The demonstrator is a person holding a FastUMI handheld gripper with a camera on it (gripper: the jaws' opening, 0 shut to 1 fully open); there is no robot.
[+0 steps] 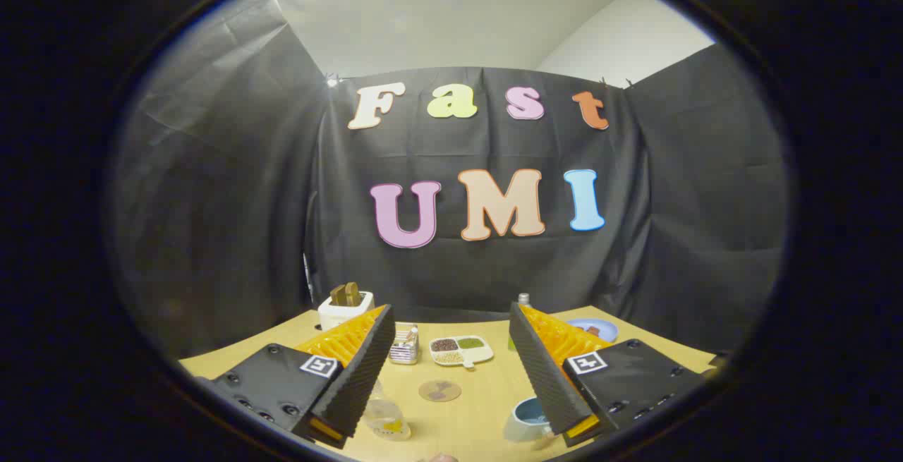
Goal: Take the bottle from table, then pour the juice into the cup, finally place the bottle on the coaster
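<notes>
Gripper (451, 349) fingers spread wide, holding nothing, above table (465, 427). Bottle (384, 416) beside left finger, cup (528, 420) beside right, coaster (439, 391) between them.

A recording booth: black cloth walls (211, 201) around a wooden table (465, 420).

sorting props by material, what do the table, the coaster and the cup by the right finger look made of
Table: pale wood or laminate, matte, faint grain.
Coaster: probably cork, brown and dull.
Cup: glazed ceramic or plastic, blue inside with slight sheen; unclear.
Gripper is open.
</notes>
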